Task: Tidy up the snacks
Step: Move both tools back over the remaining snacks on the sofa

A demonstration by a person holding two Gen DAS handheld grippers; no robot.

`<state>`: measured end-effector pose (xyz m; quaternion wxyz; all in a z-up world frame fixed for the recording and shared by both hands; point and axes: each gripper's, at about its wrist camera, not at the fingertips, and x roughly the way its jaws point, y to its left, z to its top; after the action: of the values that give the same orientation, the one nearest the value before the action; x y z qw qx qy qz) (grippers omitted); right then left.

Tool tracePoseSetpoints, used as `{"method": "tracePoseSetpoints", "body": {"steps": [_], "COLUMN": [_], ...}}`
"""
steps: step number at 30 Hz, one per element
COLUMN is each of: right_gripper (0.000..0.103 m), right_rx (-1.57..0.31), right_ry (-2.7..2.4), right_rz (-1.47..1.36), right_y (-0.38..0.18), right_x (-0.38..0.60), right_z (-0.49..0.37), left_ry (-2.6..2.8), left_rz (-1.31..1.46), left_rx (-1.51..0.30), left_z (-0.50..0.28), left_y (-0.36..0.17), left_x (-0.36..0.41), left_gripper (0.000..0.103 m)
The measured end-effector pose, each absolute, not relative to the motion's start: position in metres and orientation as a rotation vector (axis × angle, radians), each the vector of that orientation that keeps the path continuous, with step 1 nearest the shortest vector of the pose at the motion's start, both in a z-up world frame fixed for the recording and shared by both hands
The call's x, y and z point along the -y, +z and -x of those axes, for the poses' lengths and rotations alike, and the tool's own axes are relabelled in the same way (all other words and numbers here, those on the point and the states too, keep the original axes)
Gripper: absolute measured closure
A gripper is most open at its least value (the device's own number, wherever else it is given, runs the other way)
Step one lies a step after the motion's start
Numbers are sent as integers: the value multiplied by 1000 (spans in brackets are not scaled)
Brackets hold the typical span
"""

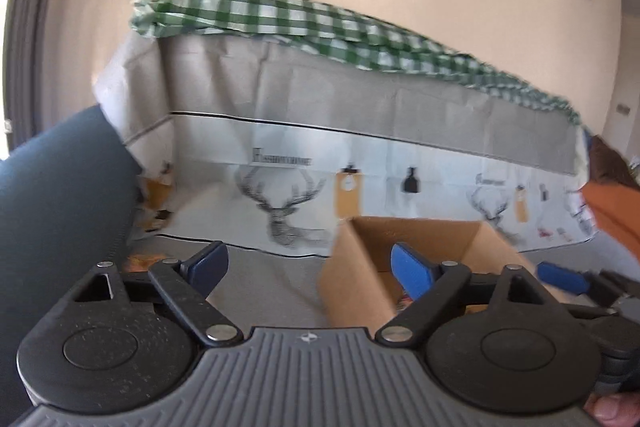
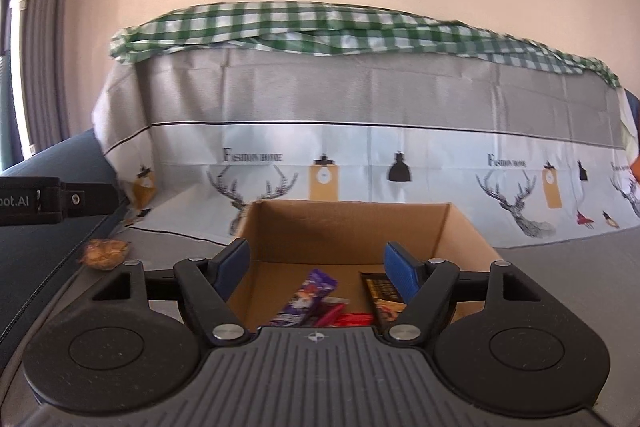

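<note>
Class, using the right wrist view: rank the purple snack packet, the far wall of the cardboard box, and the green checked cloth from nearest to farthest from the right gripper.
1. Purple snack packet: in the box, just below the open right gripper.
2. Far wall of the cardboard box: straight ahead.
3. Green checked cloth: draped on top, by the back wall.

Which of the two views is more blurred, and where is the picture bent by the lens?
Left wrist view: motion blur smears the cardboard box and the deer-print cloth, whose lettering is unreadable. Right wrist view: sharper, the snack packets in the box are distinct. Both views: the fisheye lens curves the green checked cloth and darkens the corners.
</note>
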<state>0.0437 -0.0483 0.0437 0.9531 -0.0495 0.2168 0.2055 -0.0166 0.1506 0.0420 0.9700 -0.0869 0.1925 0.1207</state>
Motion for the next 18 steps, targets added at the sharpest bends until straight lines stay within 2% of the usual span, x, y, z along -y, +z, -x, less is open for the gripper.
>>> {"method": "tracePoseSetpoints", "body": {"steps": [10, 11, 12, 15, 17, 18], "right_gripper": [27, 27, 27, 27, 29, 31], "right_rx": [-391, -386, -382, -360, -342, -336], "right_ry": [512, 523, 536, 579, 610, 628], "right_rz": [197, 214, 230, 272, 294, 299], "right_y": [38, 36, 35, 31, 29, 28], "right_x": [4, -2, -8, -24, -35, -40], "right_z": [-16, -13, -10, 0, 6, 8], "left_ry": [305, 329, 347, 408, 438, 453], "left_rz": [220, 238, 264, 334, 359, 365], "left_rx": [-519, -544, -562, -568, -563, -576], "left_z": [9, 7, 6, 6, 6, 4], "left_y": [-2, -11, -16, -18, -19, -20], "left_x": [-212, -220, -228, -253, -263, -267], "left_gripper": [11, 17, 33, 67, 79, 80]}}
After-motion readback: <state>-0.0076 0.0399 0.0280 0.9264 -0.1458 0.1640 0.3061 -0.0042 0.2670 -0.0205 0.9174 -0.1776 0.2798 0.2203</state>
